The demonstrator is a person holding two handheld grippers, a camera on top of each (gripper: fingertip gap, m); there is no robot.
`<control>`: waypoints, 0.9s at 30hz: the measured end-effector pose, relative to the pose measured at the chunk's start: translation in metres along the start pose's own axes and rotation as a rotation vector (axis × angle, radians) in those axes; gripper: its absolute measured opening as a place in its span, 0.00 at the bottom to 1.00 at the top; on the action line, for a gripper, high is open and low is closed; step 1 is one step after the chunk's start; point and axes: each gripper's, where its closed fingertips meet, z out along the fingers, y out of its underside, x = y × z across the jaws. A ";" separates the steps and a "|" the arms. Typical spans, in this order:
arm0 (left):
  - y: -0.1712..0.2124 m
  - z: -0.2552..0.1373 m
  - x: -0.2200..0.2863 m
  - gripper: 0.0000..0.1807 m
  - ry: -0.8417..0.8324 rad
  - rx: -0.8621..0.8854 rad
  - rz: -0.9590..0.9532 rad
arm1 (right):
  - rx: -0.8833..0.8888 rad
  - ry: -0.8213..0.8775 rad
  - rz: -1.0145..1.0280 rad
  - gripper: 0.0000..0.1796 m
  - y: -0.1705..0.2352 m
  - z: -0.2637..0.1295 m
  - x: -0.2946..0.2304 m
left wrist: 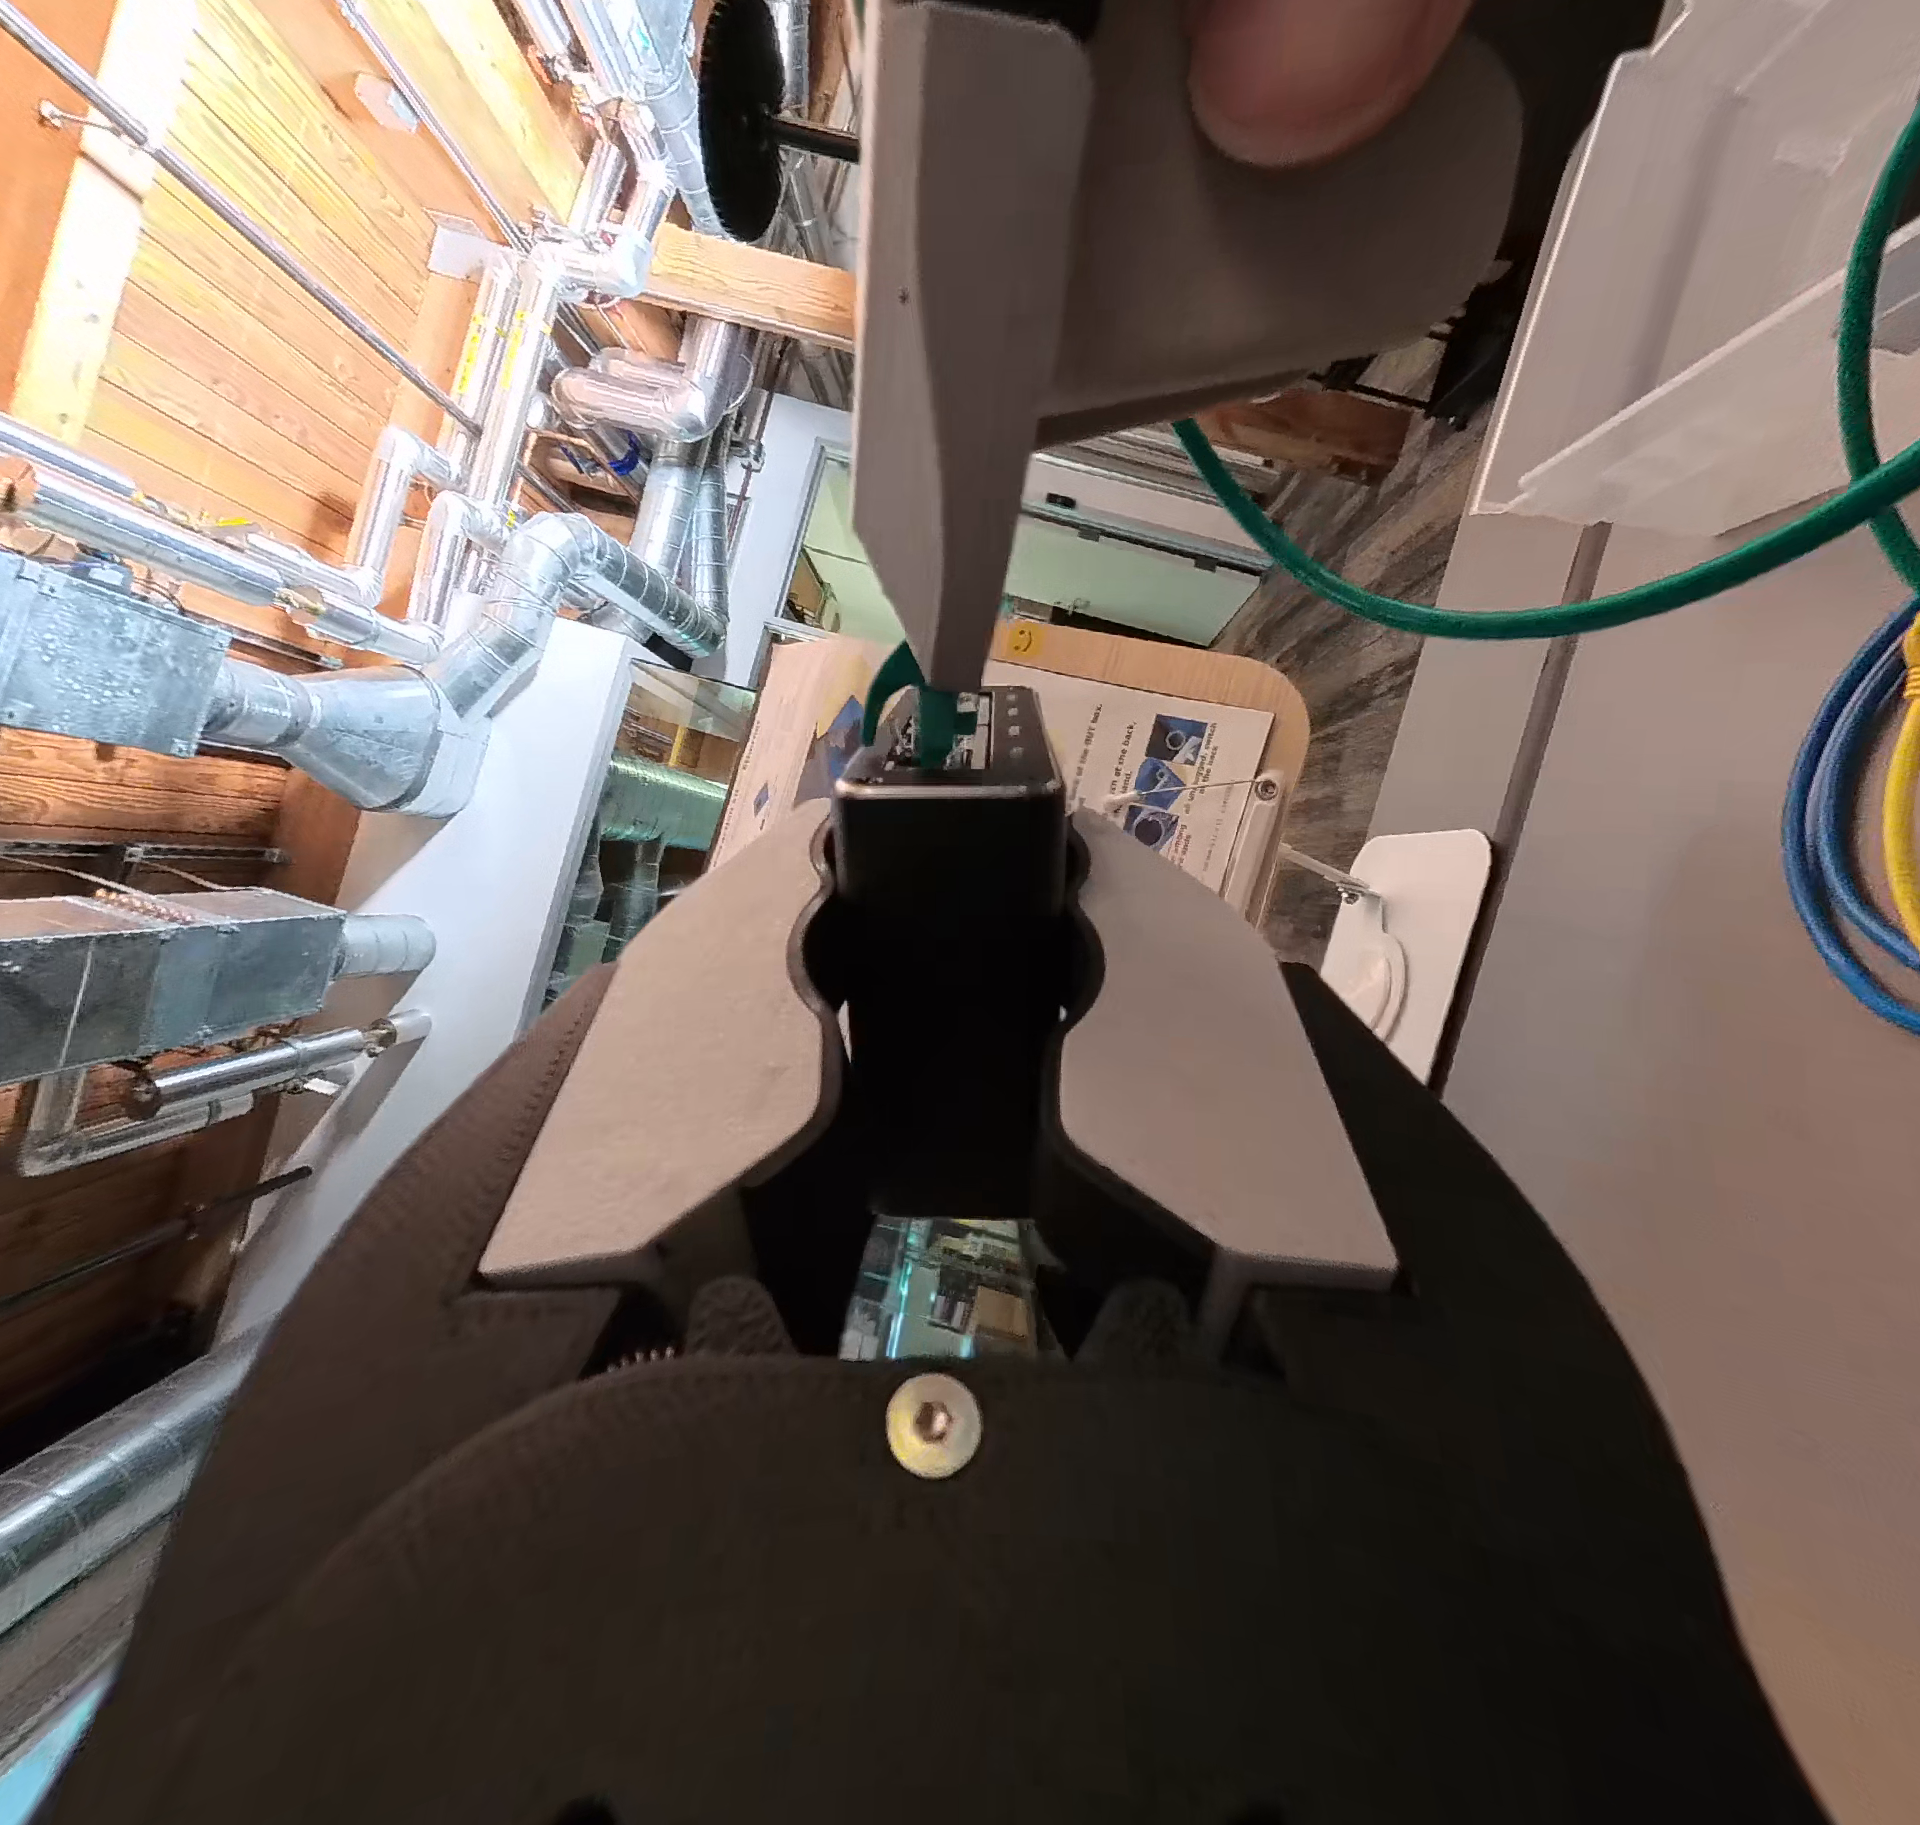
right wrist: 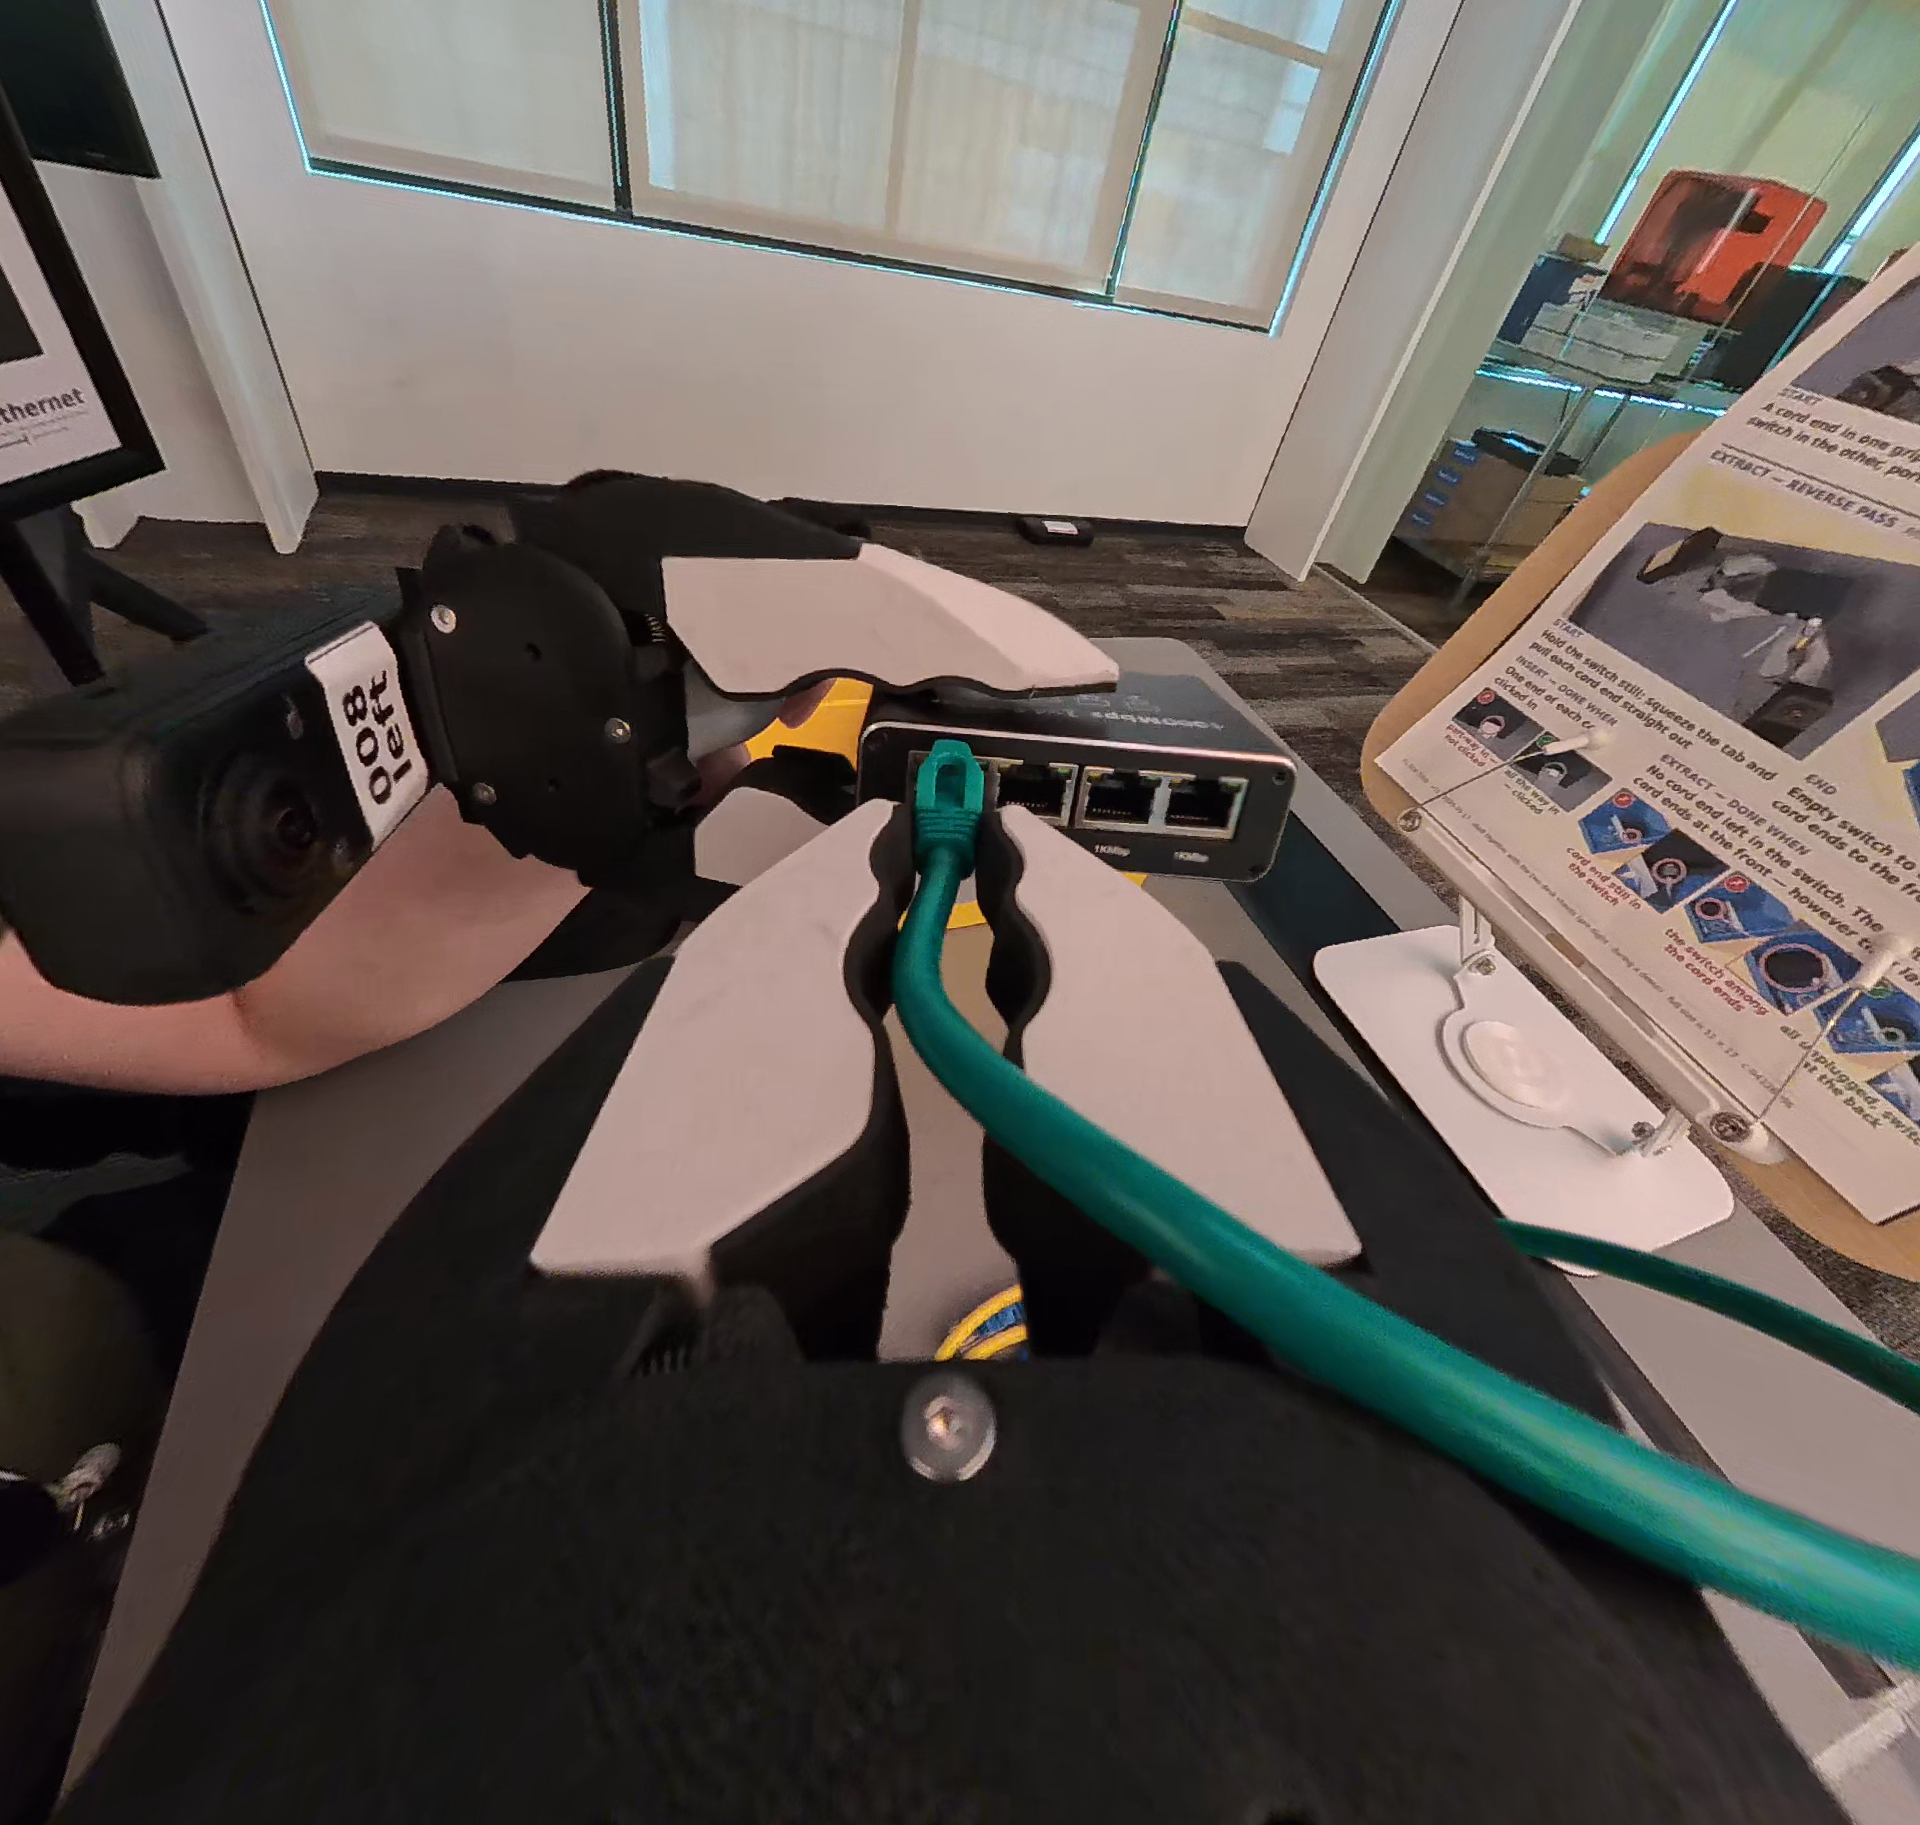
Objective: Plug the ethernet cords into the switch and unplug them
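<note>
The right gripper [right wrist: 940,866] has two pale grey fingers [right wrist: 769,1037] with wavy black insides. They are pulled in close around the green cord [right wrist: 1247,1297], just behind its plug [right wrist: 943,788]. They seem to pinch it, but a thin gap may be left, so I cannot tell for sure. The plug sits in the first port of the switch [right wrist: 1081,788], at 12 o'clock from the fingertips. Three more ports to its right look empty.

The left gripper [left wrist: 951,840] squeezes the switch by its two flat sides. In the right wrist view it comes in from 9 o'clock.

I think the switch is small, hard and light. Its dark metal skin looks smooth, so it could slip or twist if pushed hard. Holding it by the flat sides seems best.

The cord looks bendy and rubbery and springs into loops. Its plug has a soft ribbed sleeve, with a small clip that could snap. I would hold it right behind the plug, where it is stiffest, and move it straight.

Blue cords [left wrist: 1829,871] and a yellow cord [left wrist: 1907,799] lie at 3 o'clock on the grey table [left wrist: 1621,1204]. A picture board [right wrist: 1704,819] stands on a white foot [right wrist: 1507,1069].
</note>
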 end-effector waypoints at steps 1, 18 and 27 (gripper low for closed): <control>0.004 0.002 0.002 0.19 0.014 -0.012 0.001 | -0.001 0.011 0.001 0.07 0.001 0.002 0.002; 0.035 -0.060 0.083 0.20 0.364 0.037 0.053 | -0.092 -0.078 0.019 0.08 -0.001 -0.095 -0.081; 0.027 -0.110 0.188 0.20 0.648 0.103 0.053 | -0.227 0.213 0.098 0.13 0.096 -0.081 0.004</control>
